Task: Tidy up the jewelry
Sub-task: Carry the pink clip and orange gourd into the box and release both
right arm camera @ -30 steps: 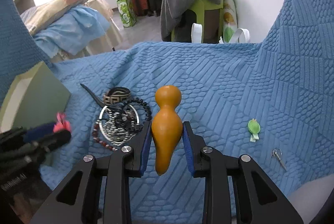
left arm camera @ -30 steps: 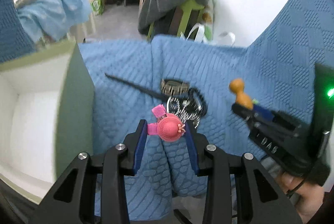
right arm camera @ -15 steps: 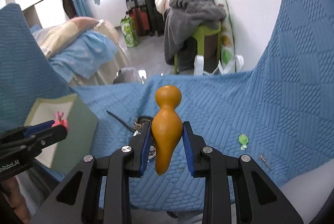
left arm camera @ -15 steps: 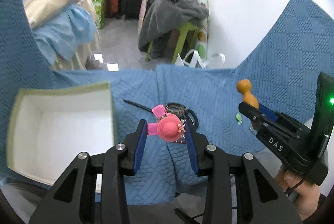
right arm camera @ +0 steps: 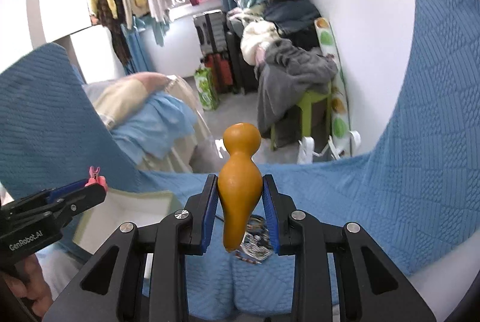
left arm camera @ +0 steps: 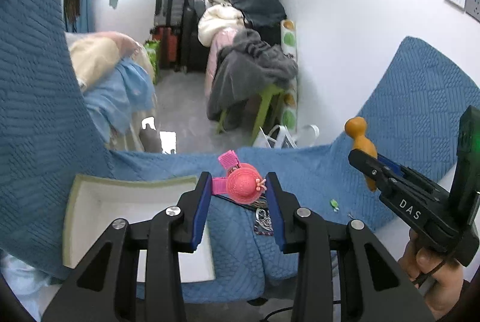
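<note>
Left wrist cam: the left gripper [left arm camera: 237,189] has its blue-padded fingers [left arm camera: 200,202] clamped on a little pink hair clip shaped like a sun hat with a tiny flower [left arm camera: 242,184], so it's up in the air, not on the bed. Below it is the textured blue quilted blanket [left arm camera: 300,178], and to the lower left sits an open white box with a pale green rim [left arm camera: 99,208], which looks bare inside as far as I can see. Just past the clip, down on the blanket, there's a small heap of beaded bracelets and other jewelry [left arm camera: 264,217], half hidden by the finger. Off to the right, the right gripper [left arm camera: 367,163] is held by a hand [left arm camera: 432,277] and pinches an orange-brown gourd-shaped wooden pendant [left arm camera: 360,142]. A tiny green trinket [left arm camera: 333,203] lies on the blanket between the two.

Right wrist cam: same gourd, dead centre, squeezed at its fat belly between the pads, narrow end pointing down. The jewelry heap peeks out underneath it. At far left you can see the left gripper with the pink clip poking out, above the box corner.
</note>
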Action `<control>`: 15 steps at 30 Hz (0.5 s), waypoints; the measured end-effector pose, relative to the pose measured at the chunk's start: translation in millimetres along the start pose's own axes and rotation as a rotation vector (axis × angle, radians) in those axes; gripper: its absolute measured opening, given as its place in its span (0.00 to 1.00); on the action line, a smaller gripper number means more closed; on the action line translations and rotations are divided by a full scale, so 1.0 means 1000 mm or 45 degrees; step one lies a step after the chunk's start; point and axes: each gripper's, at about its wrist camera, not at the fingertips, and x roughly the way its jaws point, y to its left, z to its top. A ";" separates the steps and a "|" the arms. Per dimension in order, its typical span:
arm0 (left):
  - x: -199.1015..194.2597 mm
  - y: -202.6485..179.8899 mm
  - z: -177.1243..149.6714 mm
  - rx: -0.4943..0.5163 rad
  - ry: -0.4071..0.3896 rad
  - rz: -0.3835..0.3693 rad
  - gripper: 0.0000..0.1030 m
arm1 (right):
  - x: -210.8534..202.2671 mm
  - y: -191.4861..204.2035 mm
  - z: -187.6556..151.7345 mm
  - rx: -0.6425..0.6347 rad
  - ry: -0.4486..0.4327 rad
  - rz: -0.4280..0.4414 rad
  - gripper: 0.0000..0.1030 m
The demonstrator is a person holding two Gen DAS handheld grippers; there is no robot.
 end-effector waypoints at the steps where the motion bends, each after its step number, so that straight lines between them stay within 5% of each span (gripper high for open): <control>1: -0.003 0.003 0.002 -0.003 -0.009 0.005 0.36 | -0.001 0.007 0.003 -0.006 -0.011 0.013 0.25; 15: -0.019 0.081 -0.003 -0.111 -0.041 0.129 0.36 | 0.010 0.097 0.013 -0.151 0.001 0.168 0.25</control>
